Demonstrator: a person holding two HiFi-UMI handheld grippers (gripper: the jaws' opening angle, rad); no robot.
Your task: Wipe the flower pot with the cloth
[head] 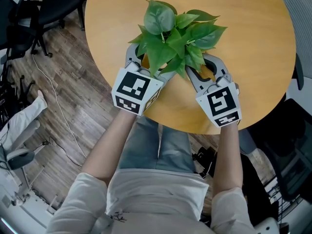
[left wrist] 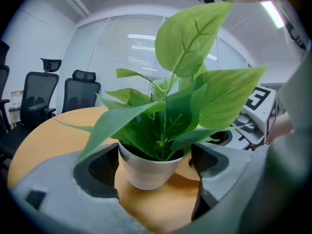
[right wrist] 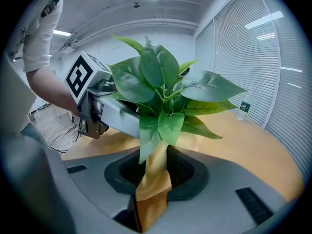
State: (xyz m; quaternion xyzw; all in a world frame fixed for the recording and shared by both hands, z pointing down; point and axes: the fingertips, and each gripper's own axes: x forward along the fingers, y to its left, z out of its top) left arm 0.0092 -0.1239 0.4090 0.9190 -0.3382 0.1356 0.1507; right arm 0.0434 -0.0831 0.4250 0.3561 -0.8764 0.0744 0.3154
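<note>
Flower pot (left wrist: 146, 174) sits close to the near edge of the round wooden table (head: 253, 43), right in front of the person. It's small, white and upright, and the bushy green plant (head: 175, 38) in it pretty much hides it from the head view.

The left gripper (left wrist: 155, 162) has its jaws spread wide with the pot right between them. In the left gripper view the dark pads sit up against the pot's rim on both sides, so it looks like a proper grip on the pot. How hard it's squeezing, no idea.

The right gripper (right wrist: 156, 172) comes in from the other side of the plant. Its jaws are nearly together, pinching a mustard-yellow cloth (right wrist: 151, 204). The cloth stands up out of the jaws in a twisted strip and disappears under the lowest leaves. The leaves cover the spot, so I can't tell if it's actually touching the pot.

From above, the two grippers sit on either side of the plant, both pointing away from the person, marker cubes toward the near edge.

Other stuff:
- a small water bottle (right wrist: 245, 108) with a green label, standing by the table's far edge in the right gripper view
- a couple of black office chairs (left wrist: 78, 89) just past the table in the left gripper view
- wood-look floor (head: 92, 111) with a thin cable on it to the person's left
</note>
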